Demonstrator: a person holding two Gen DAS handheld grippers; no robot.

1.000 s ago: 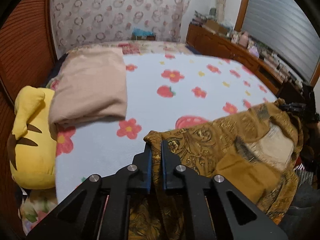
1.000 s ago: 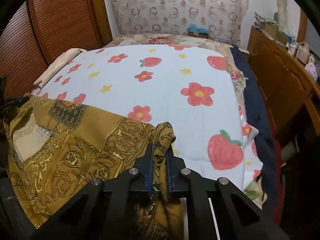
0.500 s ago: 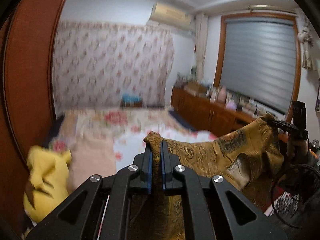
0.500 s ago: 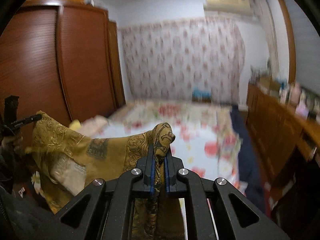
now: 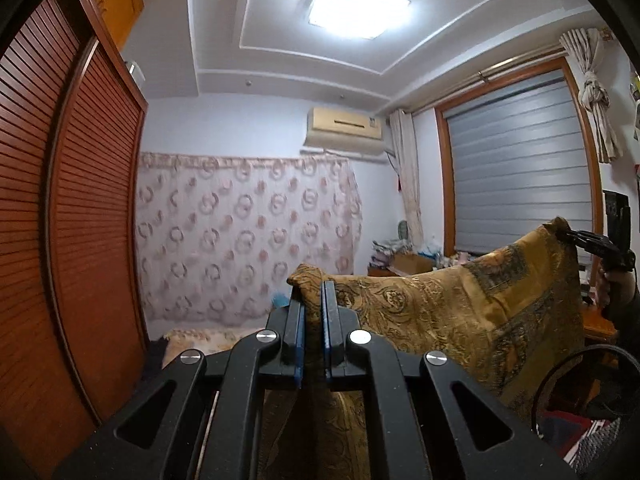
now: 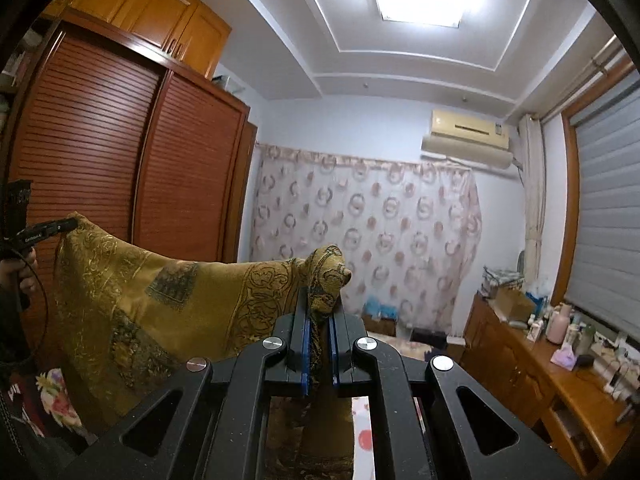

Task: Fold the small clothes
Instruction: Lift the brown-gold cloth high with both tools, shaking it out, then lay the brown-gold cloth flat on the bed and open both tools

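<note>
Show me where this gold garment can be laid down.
Little bed shows: a strip of printed blanket below the right tool, and the floral far end between wardrobe and curtain. The garment, clamped by it and the left tool, hides the rest. The dresser top is crowded with bottles.

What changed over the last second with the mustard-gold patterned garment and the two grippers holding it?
Both grippers swung upward, lifting the mustard-gold patterned garment off the strawberry-print bed: the cameras, which looked down at the blanket, now face the wall and ceiling, and the cloth hangs stretched between them. Unchanged: the left gripper and right gripper each stay clamped on a top corner.
</note>
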